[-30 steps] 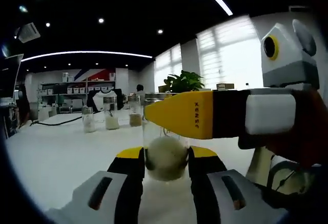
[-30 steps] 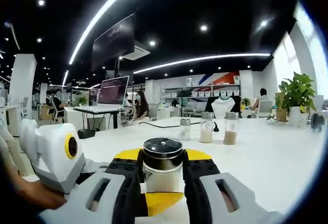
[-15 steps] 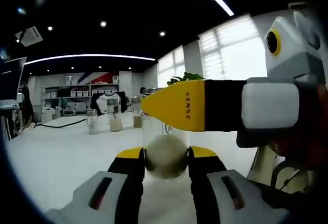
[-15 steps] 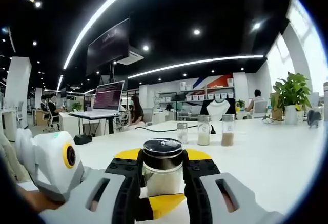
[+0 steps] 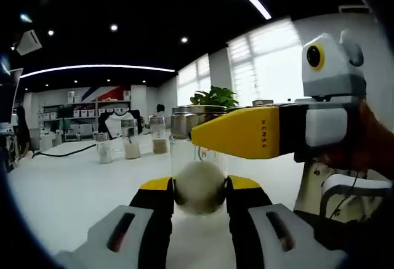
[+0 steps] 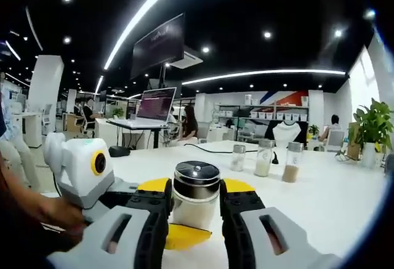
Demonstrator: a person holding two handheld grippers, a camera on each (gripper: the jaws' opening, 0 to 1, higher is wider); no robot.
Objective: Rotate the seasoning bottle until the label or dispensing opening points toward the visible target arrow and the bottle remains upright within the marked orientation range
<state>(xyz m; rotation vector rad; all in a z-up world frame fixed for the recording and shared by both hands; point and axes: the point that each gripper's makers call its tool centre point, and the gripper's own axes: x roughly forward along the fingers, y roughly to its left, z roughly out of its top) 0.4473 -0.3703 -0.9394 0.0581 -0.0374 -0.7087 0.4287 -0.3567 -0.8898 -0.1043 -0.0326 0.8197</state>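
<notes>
Glass seasoning bottle [image 6: 196, 196] clamped low by left hand-held gripper [image 5: 198, 190], under cap by right hand-held gripper [image 6: 194, 200]; smooth, breakable, likely light.

You are in an open-plan office: white desks [image 6: 345, 189], a laptop [image 6: 155, 104], storage shelves [image 6: 261, 116], strip ceiling lights [image 6: 144, 13].

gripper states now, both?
Left gripper: shut on the bottle's lower body.
Right gripper: shut on the bottle, just under its lid.
</notes>
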